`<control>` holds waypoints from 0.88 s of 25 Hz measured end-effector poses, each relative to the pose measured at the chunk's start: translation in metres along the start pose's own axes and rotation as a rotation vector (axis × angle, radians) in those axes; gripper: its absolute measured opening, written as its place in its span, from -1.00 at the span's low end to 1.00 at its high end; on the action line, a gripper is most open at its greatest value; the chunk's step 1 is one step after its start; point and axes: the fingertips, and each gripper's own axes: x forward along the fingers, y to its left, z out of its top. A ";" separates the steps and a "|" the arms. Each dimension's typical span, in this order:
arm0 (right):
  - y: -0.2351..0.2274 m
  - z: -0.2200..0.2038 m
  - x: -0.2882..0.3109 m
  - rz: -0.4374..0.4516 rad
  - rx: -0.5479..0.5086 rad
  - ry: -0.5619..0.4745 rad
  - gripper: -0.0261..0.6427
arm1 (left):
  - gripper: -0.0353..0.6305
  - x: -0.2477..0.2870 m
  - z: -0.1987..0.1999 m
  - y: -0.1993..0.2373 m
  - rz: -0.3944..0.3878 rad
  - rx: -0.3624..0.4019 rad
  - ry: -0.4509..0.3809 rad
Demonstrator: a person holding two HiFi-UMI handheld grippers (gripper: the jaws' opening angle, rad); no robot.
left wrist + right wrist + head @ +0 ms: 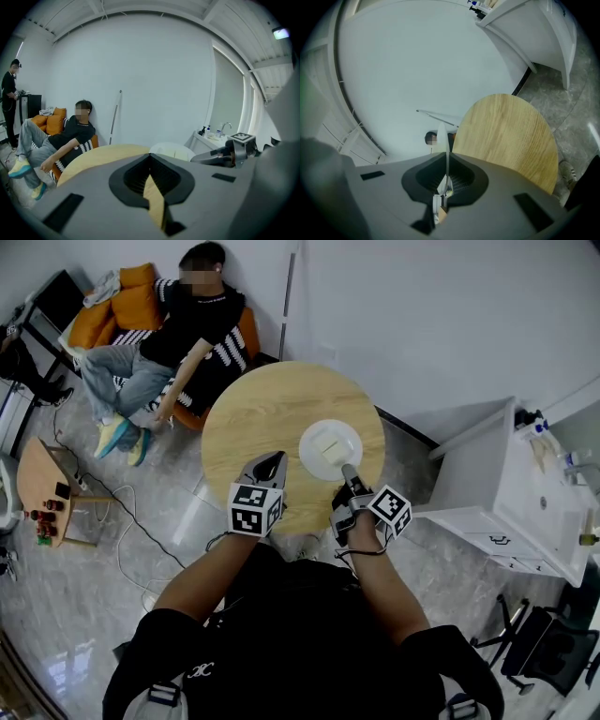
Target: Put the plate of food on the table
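Observation:
A white plate (330,448) carrying a pale slab of food (325,442) is over the right half of the round wooden table (253,418). Whether it rests on the tabletop I cannot tell. My right gripper (349,472) is shut on the plate's near rim; in the right gripper view, which is rolled sideways, that rim (443,140) shows edge-on between the jaws. My left gripper (272,463) hovers over the table's near edge, left of the plate, shut on nothing. The left gripper view shows the plate (171,150) and the right gripper (206,158) on the right.
A person sits on an orange chair (178,324) beyond the table, against the wall. A white cabinet with a sink (525,493) stands to the right. A small wooden side table (42,484) and cables lie at left. Another person (8,103) stands far left.

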 end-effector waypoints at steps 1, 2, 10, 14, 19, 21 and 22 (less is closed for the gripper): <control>-0.002 -0.002 0.002 -0.006 -0.003 0.005 -0.87 | -0.87 -0.001 0.000 0.003 0.003 -0.002 -0.001; -0.003 -0.005 0.004 -0.011 -0.007 0.011 -0.87 | -0.87 -0.002 0.000 0.006 0.006 -0.004 0.000; -0.022 -0.013 0.017 -0.054 0.022 0.003 -0.87 | -0.87 -0.001 -0.005 0.022 -0.006 -0.006 0.018; -0.029 -0.021 0.023 -0.071 0.025 0.005 -0.87 | -0.87 -0.002 -0.006 0.027 -0.025 0.001 0.025; -0.042 -0.026 0.031 -0.089 0.026 0.010 -0.87 | -0.87 -0.003 -0.005 0.025 -0.058 -0.015 0.020; -0.048 -0.027 0.036 -0.088 0.026 0.012 -0.87 | -0.87 -0.004 -0.003 0.023 -0.069 -0.020 0.011; -0.050 -0.028 0.039 -0.083 0.032 0.013 -0.87 | -0.87 -0.004 -0.002 0.023 -0.072 -0.018 0.007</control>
